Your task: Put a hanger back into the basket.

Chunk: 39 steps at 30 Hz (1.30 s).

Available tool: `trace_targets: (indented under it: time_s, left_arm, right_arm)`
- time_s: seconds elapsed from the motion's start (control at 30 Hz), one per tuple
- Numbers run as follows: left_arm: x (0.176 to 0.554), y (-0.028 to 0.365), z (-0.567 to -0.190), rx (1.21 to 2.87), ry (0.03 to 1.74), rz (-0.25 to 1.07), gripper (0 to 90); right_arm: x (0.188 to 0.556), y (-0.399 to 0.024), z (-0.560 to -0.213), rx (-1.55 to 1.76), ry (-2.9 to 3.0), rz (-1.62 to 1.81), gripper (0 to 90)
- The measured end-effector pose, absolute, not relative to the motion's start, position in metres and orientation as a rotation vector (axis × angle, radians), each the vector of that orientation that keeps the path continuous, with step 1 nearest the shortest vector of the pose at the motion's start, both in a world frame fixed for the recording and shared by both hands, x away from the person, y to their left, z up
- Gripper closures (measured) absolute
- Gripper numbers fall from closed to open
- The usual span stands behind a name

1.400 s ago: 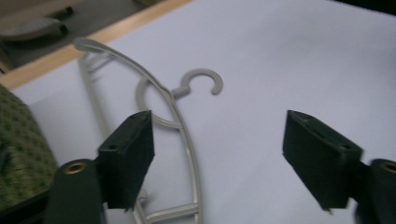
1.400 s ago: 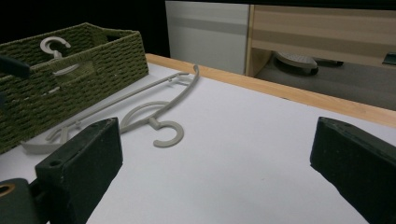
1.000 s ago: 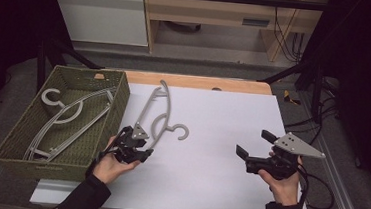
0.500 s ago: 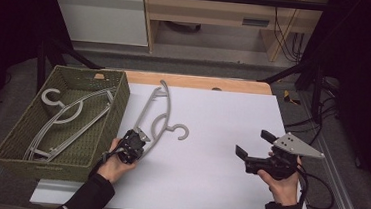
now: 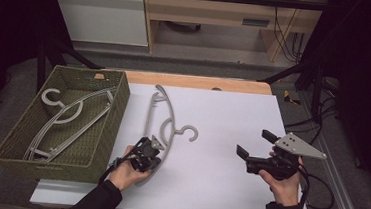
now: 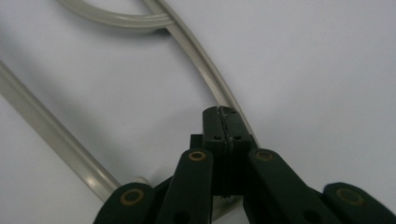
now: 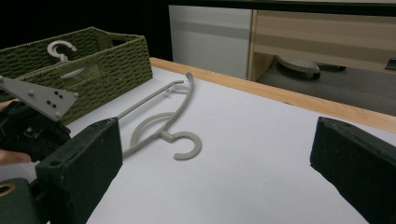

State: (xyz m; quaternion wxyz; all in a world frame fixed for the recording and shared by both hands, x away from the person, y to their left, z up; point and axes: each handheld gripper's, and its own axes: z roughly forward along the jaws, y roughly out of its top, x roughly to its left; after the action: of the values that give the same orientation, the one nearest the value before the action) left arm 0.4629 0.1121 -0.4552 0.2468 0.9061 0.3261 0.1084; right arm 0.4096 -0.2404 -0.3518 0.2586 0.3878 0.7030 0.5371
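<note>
Left tool [image 5: 145, 155] clamped on lower arm of hanger [image 5: 164, 120] lying flat on worktop [image 5: 217, 187] beside basket [image 5: 102, 135]; right tool [image 5: 253, 155] wide open, empty; judged light, stiff, slippery; best gripped near hook neck.

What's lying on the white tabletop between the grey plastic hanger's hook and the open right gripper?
Nothing: in the high view, bare white tabletop runs from the grey plastic hanger's hook to the right gripper.

A lab-like recording setup: a white-topped desk [image 5: 221, 137] on a metal frame [image 5: 337, 186], black curtains [image 5: 10, 15] at both sides, cables [image 5: 285, 27] trailing beyond the desk's far edge.
</note>
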Motion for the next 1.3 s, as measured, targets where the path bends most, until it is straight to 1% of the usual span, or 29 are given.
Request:
trace_targets:
  time_s: [0.03, 0.27, 0.37, 0.43, 0.53, 0.67, 0.7, 0.77, 0.83, 1.0, 1.13, 1.2, 1.23, 1.3]
  left_arm:
    - [0.461, 0.107, -0.455, 2.467, 0.876, 0.278, 90.0]
    - [0.454, 0.07, -0.456, 2.426, 0.833, 0.287, 90.0]
    - [0.456, 0.056, -0.456, 2.431, 0.827, 0.285, 90.0]
    - [0.46, 0.047, -0.456, 2.438, 0.82, 0.313, 90.0]
    - [0.466, 0.035, -0.455, 2.42, 0.828, 0.275, 90.0]
    - [0.463, 0.025, -0.455, 2.432, 0.787, 0.327, 90.0]
    - [0.463, 0.026, -0.455, 2.429, 0.783, 0.312, 90.0]
    - [0.461, 0.033, -0.452, 2.415, 0.785, 0.323, 90.0]
    - [0.459, 0.047, -0.445, 2.376, 0.792, 0.318, 90.0]
    - [0.441, 0.099, -0.416, 2.29, 0.808, 0.386, 90.0]
    - [0.422, 0.131, -0.405, 2.223, 0.827, 0.435, 90.0]
    - [0.412, 0.144, -0.404, 2.196, 0.83, 0.439, 90.0]
    - [0.408, 0.15, -0.405, 2.188, 0.84, 0.446, 90.0]
    - [0.402, 0.162, -0.408, 2.179, 0.855, 0.449, 90.0]
  right_arm:
    - [0.41, -0.24, -0.352, 1.052, 1.908, 1.46, 2.6]
    - [0.411, -0.238, -0.354, 1.056, 1.918, 1.45, 2.6]
    - [0.411, -0.239, -0.353, 1.055, 1.913, 1.451, 2.7]
    - [0.411, -0.24, -0.353, 1.065, 1.91, 1.454, 2.7]
    - [0.411, -0.241, -0.353, 1.064, 1.909, 1.455, 2.7]
    - [0.411, -0.242, -0.353, 1.07, 1.905, 1.456, 2.7]
    - [0.411, -0.242, -0.353, 1.073, 1.903, 1.46, 2.7]
    - [0.411, -0.242, -0.353, 1.077, 1.904, 1.456, 2.9]
    - [0.411, -0.242, -0.354, 1.086, 1.911, 1.45, 3.0]
    - [0.414, -0.234, -0.358, 1.077, 1.941, 1.424, 4.1]
    - [0.418, -0.217, -0.365, 1.081, 1.988, 1.383, 6.8]
    - [0.419, -0.206, -0.369, 1.083, 2.017, 1.361, 11.2]
    - [0.42, -0.2, -0.372, 1.081, 2.024, 1.347, 15.7]
    - [0.422, -0.188, -0.379, 1.065, 2.062, 1.325, 28.6]
